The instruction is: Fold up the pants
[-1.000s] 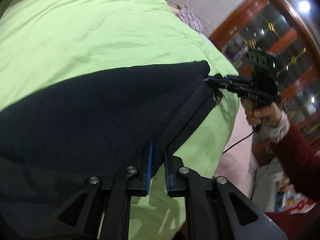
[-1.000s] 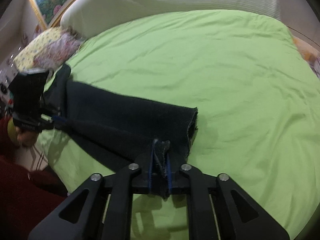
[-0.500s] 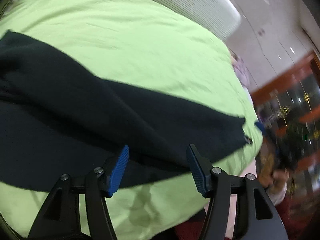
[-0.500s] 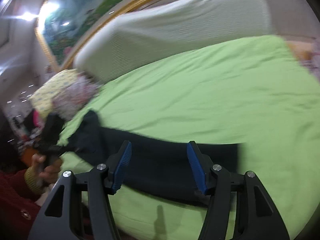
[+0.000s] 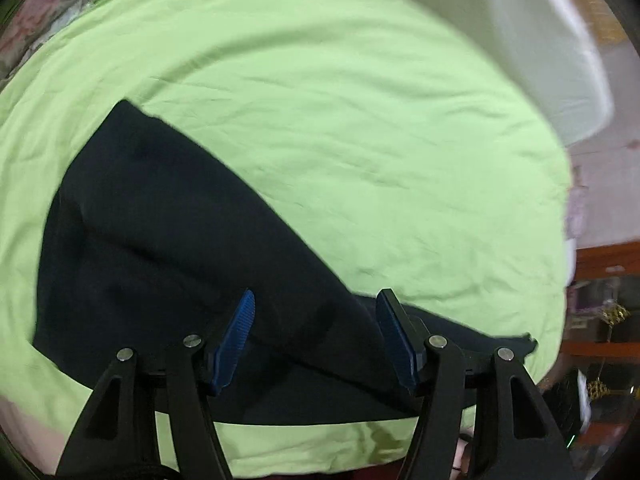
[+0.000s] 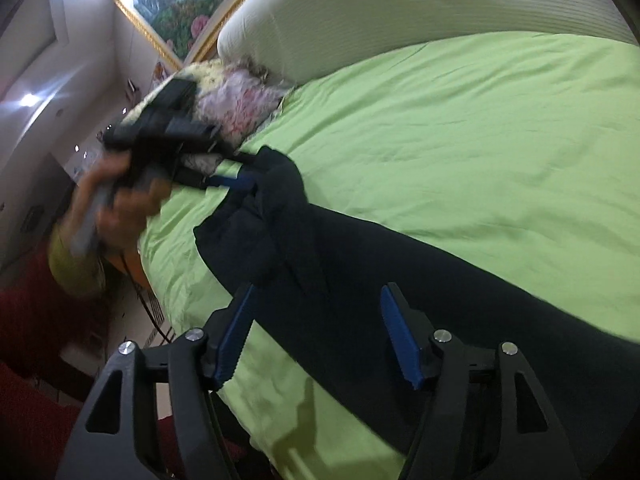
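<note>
The left gripper (image 5: pixel 314 334) stood with its blue pads (image 5: pixel 236 336) spread wide; its jaws had just been opening, and nothing was pinched between them. The dark pants (image 5: pixel 180 248) showed in the gap, lying on the bed beneath rather than pressed by either pad. The right gripper (image 6: pixel 316 332) was likewise spread, its jaws just opened, empty, with the same dark cloth seen below the gap.

In the left wrist view the pants lay flat on the green sheet (image 5: pixel 360 120), their long axis running from about ten o'clock, where one end came to a corner, down to about four o'clock, where a thin edge reached the side of the bed. A fold ridge ran along the cloth in the same direction.

In the right wrist view the pants (image 6: pixel 400 280) stretched from a bunched, rumpled end at about eleven o'clock down to four o'clock. At ten o'clock a hand (image 6: pixel 120 200) held the left gripper (image 6: pixel 232 182), its blue tip just beside the bunched end; whether it touched the cloth could not be told through the blur. Beyond it, at eleven o'clock, lay a floral pillow (image 6: pixel 240 100), and a pale headboard (image 6: pixel 400 8) stood at twelve o'clock.

No container was in sight.
</note>
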`<state>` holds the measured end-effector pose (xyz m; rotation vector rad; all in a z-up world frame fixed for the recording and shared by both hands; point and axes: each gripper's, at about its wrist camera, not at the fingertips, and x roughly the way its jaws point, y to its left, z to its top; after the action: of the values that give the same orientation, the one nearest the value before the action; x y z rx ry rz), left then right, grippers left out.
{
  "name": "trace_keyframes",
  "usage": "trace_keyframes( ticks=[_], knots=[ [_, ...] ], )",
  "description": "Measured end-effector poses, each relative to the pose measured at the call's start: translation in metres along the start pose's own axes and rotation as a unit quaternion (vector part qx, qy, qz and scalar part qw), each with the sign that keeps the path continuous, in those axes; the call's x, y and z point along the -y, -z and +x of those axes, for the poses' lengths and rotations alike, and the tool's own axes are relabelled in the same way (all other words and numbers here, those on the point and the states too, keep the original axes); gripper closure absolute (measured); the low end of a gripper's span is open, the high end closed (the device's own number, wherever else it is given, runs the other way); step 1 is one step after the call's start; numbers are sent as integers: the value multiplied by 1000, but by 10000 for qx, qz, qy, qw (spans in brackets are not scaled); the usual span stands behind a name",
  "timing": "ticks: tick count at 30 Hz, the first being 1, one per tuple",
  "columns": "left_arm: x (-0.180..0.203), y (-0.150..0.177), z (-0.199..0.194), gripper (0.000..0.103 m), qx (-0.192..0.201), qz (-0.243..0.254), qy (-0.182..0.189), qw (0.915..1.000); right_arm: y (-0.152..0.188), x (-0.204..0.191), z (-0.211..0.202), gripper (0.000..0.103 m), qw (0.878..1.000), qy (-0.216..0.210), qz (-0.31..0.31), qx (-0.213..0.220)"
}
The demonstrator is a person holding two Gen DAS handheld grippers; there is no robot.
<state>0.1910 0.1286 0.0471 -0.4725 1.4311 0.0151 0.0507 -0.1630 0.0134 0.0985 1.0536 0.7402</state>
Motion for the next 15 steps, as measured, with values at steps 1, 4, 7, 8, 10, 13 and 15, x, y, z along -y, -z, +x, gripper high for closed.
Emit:
trace_keyframes(
  ticks=[1,4,7,8,10,13,15],
  knots=[
    [2,-12,6,40,-219,-53,-162,9996,-3,-4,8,38,9999,-32,-71,-86],
    [20,-44,32,44,-644,104,-1062,9922,-12,-13,32,38,9988,-55,-273,-399],
    [33,-56,61,47,-932,374,-1633,9815,-14,-16,49,38,9972,-117,-369,-642],
    [37,-55,72,52,-1047,497,-1805,9767,-13,-17,54,38,9968,-148,-379,-685],
    [42,-47,90,73,-1257,755,-1975,9693,-12,-15,61,38,9961,-156,-382,-781],
    [43,-31,88,89,-970,922,-1853,9735,-7,-11,73,54,9948,-128,-380,-939],
    [33,-21,72,95,-665,818,-1543,9824,-6,-11,78,85,9940,-73,-432,-999]
  ],
)
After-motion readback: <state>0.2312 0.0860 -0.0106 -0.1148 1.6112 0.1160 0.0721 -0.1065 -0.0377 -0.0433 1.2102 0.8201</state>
